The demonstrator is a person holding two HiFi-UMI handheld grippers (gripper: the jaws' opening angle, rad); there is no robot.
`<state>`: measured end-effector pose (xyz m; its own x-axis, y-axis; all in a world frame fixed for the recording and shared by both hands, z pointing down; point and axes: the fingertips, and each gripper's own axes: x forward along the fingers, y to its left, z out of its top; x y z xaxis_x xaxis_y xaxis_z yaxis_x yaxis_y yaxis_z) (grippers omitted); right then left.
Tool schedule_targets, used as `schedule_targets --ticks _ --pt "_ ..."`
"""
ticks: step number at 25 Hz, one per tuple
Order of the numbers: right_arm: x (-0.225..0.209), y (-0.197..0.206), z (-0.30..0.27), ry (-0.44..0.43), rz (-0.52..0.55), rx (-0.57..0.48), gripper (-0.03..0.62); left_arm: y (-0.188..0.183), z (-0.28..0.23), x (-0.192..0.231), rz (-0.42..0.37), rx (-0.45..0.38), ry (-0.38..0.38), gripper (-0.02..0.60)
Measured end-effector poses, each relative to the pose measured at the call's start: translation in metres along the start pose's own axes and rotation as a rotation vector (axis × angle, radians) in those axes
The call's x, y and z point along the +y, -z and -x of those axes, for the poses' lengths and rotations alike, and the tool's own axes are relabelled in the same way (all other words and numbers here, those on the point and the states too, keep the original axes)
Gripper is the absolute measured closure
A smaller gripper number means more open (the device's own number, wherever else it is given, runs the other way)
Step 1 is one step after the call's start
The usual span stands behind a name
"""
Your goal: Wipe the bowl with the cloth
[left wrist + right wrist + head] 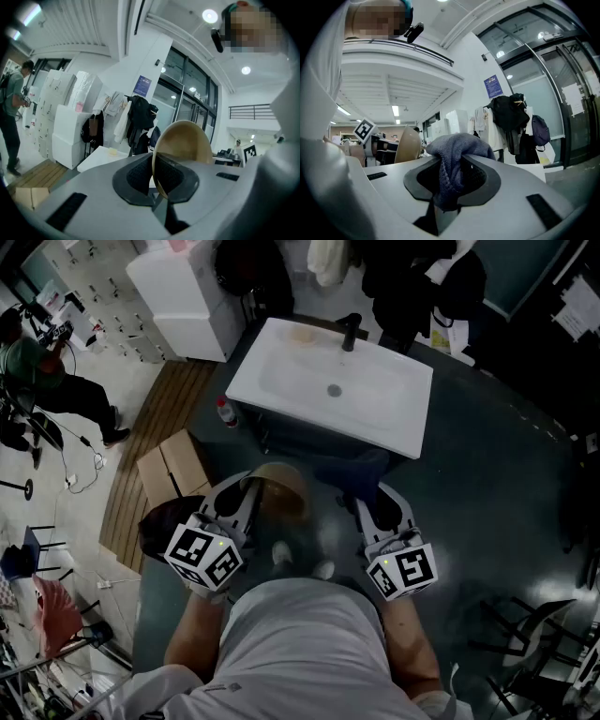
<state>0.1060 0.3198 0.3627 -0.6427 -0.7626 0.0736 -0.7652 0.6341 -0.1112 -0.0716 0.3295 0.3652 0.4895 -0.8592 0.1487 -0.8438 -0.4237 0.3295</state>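
Note:
A tan wooden bowl is held on edge by its rim in my left gripper, which is shut on it in front of the person's chest. My right gripper is shut on a grey-blue cloth bunched between its jaws. In the head view the cloth is hidden by the gripper. The right gripper view shows the bowl to the left, a short way off from the cloth and not touching it.
A white sink with a black tap stands ahead on a dark cabinet. A white unit is at the far left, cardboard boxes and a wooden mat lie on the floor to the left. A person stands far left.

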Motion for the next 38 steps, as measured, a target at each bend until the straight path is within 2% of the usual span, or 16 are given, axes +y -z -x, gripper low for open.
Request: schedule_targets --ticks 8,17,27,33,38 --pt "0.021 0.007 -0.014 0.001 0.011 0.018 0.5 0.005 0.007 0.025 -0.007 0.042 -0.045 0.563" --pt "0.026 0.019 -0.047 0.041 -0.028 0.047 0.499 0.019 0.005 0.085 0.102 0.09 -0.068 0.563" --pt "0.018 0.026 -0.081 0.124 -0.073 0.052 0.499 0.023 -0.004 0.138 0.14 0.14 -0.053 0.563" --pt "0.006 0.024 -0.101 0.12 -0.075 0.056 0.499 0.023 -0.013 0.155 0.155 0.14 -0.07 0.563" --pt "-0.01 0.02 -0.13 0.082 -0.07 0.063 0.499 0.021 -0.027 0.17 0.172 0.133 -0.112 0.562"
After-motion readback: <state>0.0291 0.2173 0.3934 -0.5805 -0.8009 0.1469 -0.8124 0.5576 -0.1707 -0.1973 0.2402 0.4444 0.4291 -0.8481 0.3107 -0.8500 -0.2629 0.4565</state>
